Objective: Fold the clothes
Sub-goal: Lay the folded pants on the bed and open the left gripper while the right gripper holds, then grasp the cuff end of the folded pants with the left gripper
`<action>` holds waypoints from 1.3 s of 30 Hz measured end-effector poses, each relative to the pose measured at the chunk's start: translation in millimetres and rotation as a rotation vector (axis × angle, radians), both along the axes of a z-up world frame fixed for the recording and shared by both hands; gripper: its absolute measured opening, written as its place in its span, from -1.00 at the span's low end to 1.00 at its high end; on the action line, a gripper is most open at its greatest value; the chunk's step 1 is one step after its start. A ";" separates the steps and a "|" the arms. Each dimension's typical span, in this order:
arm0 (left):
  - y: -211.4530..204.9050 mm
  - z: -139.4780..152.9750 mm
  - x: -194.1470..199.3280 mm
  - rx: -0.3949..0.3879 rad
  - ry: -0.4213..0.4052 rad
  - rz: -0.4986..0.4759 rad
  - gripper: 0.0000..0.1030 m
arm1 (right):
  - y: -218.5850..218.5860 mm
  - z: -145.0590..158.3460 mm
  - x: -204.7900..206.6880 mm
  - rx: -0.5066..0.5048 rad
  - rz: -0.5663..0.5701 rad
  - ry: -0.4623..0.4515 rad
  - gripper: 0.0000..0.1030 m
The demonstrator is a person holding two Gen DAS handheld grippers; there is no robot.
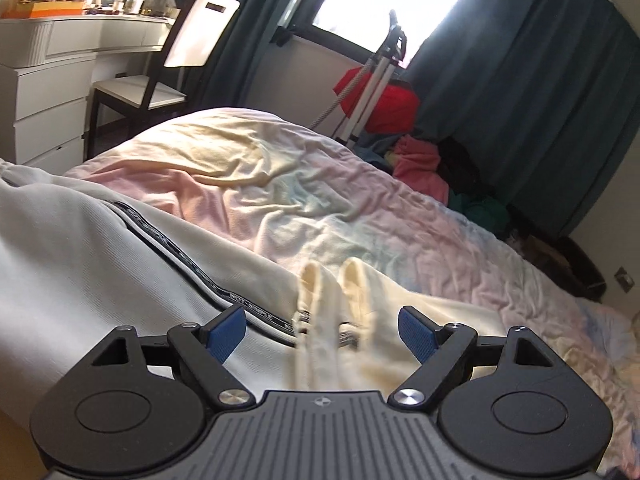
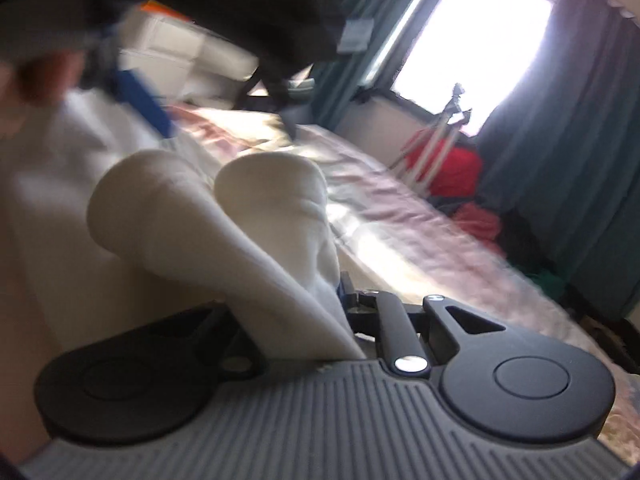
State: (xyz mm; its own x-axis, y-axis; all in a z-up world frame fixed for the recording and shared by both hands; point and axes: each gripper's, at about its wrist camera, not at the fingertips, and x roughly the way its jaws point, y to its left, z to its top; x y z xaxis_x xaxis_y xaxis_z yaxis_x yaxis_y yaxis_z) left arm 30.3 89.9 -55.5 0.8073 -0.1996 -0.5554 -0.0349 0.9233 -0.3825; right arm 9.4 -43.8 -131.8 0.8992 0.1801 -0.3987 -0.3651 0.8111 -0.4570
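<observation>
Open left gripper (image 1: pixel 322 330) above white garment (image 1: pixel 100 264)

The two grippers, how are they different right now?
The left gripper has its blue pads wide apart with nothing pinched; the right gripper is shut on a fold of the white garment. The left gripper's picture is sharp; the right gripper's is blurred. Both point across the bed, over the same garment.
</observation>
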 end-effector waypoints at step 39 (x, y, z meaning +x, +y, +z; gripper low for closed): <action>-54.0 -4.2 -59.4 0.226 -0.056 -0.259 -0.68 | -158.4 46.2 14.0 0.594 -0.459 0.381 0.48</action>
State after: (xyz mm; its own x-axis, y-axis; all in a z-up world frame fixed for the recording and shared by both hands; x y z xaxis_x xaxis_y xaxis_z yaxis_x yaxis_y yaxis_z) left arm -29.0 35.9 -59.7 0.7763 -0.2785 -0.5656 0.2267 0.9604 -0.1618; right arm 23.3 -202.1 -85.6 0.7573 0.1050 -0.6446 0.0169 0.9835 0.1801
